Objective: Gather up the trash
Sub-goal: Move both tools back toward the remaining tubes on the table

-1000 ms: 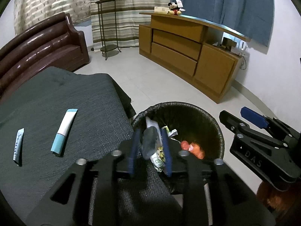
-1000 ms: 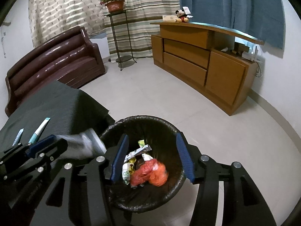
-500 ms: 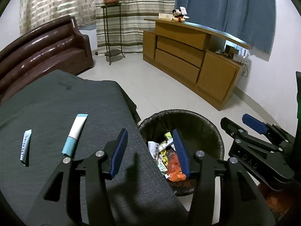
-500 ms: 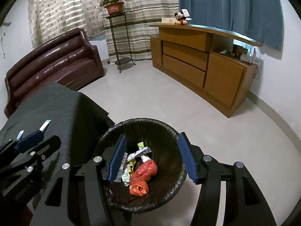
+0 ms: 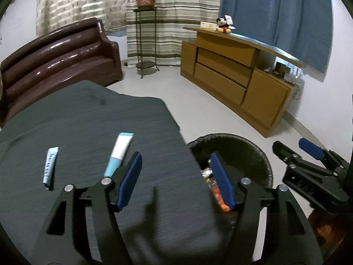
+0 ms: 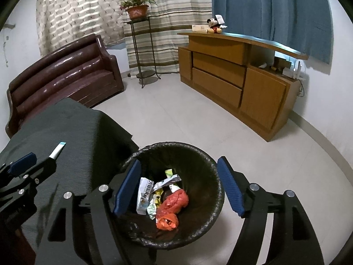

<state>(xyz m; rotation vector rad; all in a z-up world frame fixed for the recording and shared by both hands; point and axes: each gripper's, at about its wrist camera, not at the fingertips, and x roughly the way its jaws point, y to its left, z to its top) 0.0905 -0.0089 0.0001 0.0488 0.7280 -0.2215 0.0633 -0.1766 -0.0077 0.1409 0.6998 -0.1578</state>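
A black-lined trash bin (image 6: 205,161) stands on the floor beside the dark cloth-covered table (image 5: 88,119). It holds wrappers and red-orange crumpled trash (image 6: 174,203). On the table lie a white and teal tube (image 5: 119,152) and a smaller blue and white tube (image 5: 50,165). My left gripper (image 5: 174,181) is open and empty above the table's right edge. My right gripper (image 6: 178,187) is open and empty above the bin; it also shows in the left wrist view (image 5: 308,161). The left gripper shows at the left of the right wrist view (image 6: 26,167).
A brown leather sofa (image 5: 55,61) stands behind the table. A wooden sideboard (image 5: 238,81) runs along the right wall with a plush toy (image 5: 224,25) on top. A metal plant stand (image 5: 145,44) stands by the curtains. Pale tiled floor (image 6: 187,114) lies between them.
My left gripper opened and dropped the grey wrapper into the bin, then pulled back over the table towards the tubes. My right gripper stayed open over the bin.
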